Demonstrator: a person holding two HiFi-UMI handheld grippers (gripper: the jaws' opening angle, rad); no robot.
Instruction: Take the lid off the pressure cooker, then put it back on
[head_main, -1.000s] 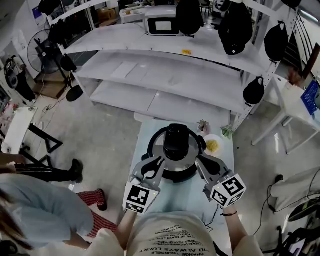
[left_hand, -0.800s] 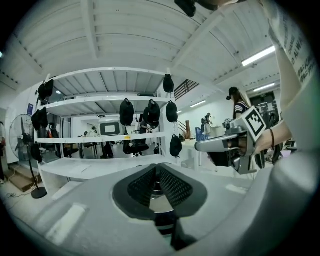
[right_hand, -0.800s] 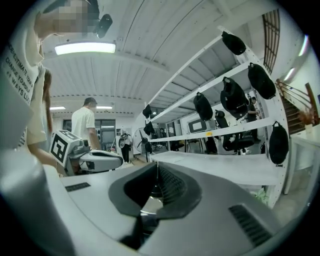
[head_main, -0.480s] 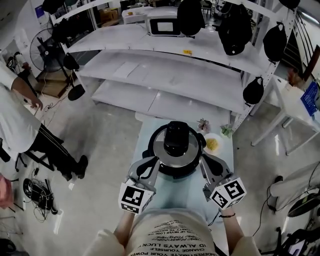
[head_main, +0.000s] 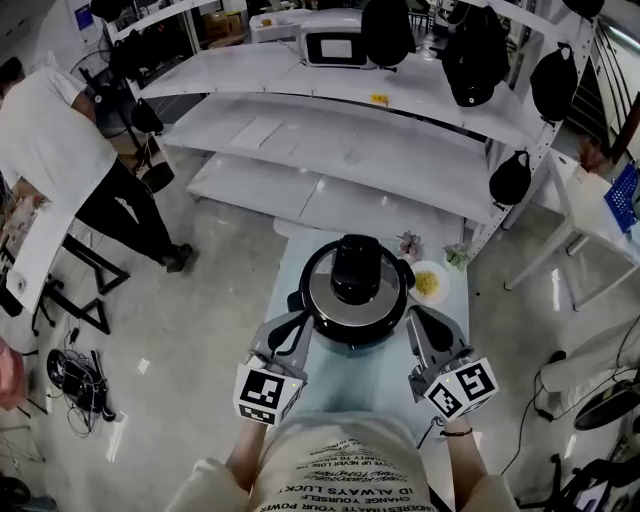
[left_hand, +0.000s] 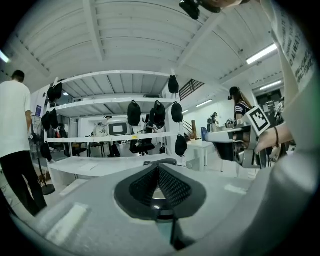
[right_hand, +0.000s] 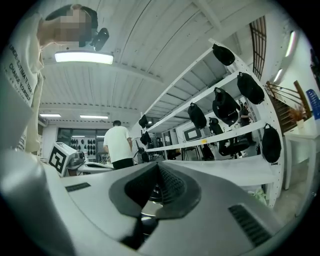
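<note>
Your L tongs (head_main: 298, 325) were pressed together, nothing between the pads, just beside the pressure cooker (head_main: 350, 338) on its left flank; your R tongs (head_main: 415, 325) were likewise closed & empty on its right flank; can't tell if either touched it; the lid (head_main: 325, 292) sat on the cooker, black knob up; cooker stood on the tabletop (head_main: 345, 385) w/ a small plate (head_main: 428, 285) of yellow food just beside it; a person (head_main: 55, 140) in a white shirt stood well apart, near the shelves (head_main: 330, 150).

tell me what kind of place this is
Probably a workshop or test lab: white tiered metal shelving, grey concrete floor, silver-and-black pressure cooker alone on a small pale table.
</note>
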